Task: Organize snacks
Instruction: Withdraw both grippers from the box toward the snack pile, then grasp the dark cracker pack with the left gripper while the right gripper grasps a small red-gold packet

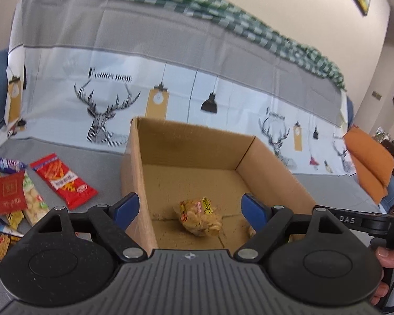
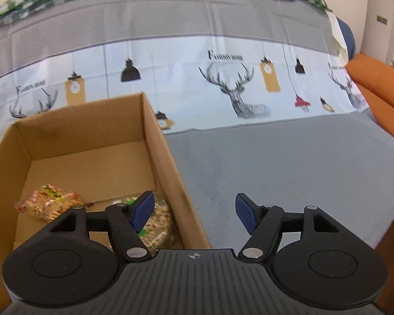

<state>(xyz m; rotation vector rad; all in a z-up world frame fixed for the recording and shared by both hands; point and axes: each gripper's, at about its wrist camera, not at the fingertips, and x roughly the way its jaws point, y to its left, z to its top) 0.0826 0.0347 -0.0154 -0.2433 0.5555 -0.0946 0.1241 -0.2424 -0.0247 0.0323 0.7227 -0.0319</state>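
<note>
Open brown cardboard box (image 1: 262, 173) sitting on the grey cloth-covered sofa seat (image 2: 289, 162), dead centre ahead. Inside, at 6 o'clock: clear crinkly packet of golden biscuits (image 1: 199, 216); just beside it, clear bag of pale nuts (image 2: 157, 223). Outside at 9 o'clock: long red snack packet (image 1: 64, 181) among a loose pile. Left tongs (image 1: 190, 210) spread wide, empty. Right tongs (image 2: 194, 211) apart, gripping nothing.
</note>
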